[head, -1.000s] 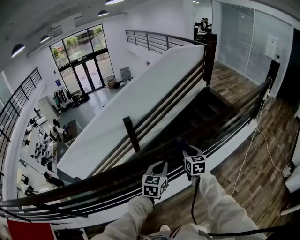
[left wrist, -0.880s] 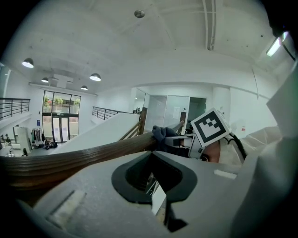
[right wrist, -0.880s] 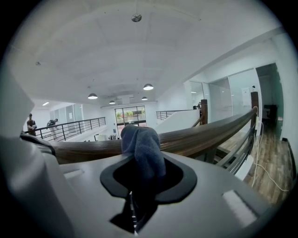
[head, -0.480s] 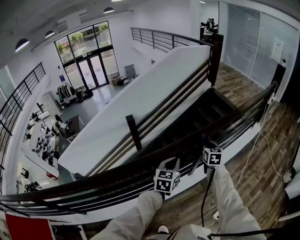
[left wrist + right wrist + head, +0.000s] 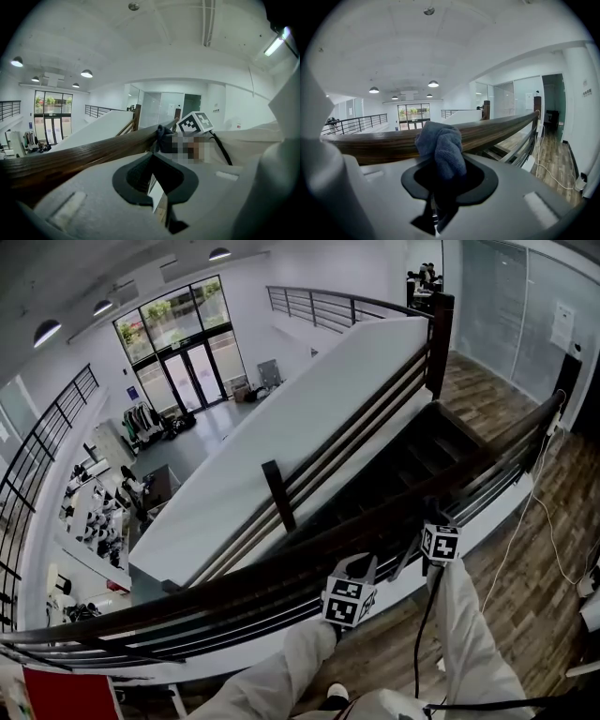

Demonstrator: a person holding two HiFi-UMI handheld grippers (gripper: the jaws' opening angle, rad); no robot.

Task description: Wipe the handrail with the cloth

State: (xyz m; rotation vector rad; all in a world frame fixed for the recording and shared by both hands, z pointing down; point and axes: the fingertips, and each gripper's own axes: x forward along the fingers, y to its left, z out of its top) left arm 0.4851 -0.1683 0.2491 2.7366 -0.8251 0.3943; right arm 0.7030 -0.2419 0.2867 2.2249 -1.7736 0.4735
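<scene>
Mezzanine landing, stairwell and lobby below. Cloth (image 5: 440, 145) is a blue-grey wad bunched against the near top edge of the wooden handrail (image 5: 501, 126), and your right gripper (image 5: 439, 213) is clenched on its lower end. Left gripper (image 5: 157, 206) sits just beside the rail, further left along it, jaws drawn almost together on nothing. Looks mid-wipe. Press the wad flatter so more fabric meets the wood, drag along the rail's length rather than across it, and hold the left gripper off the cloth's path. Cable (image 5: 418, 643) hangs off the right gripper, so mind snags.
</scene>
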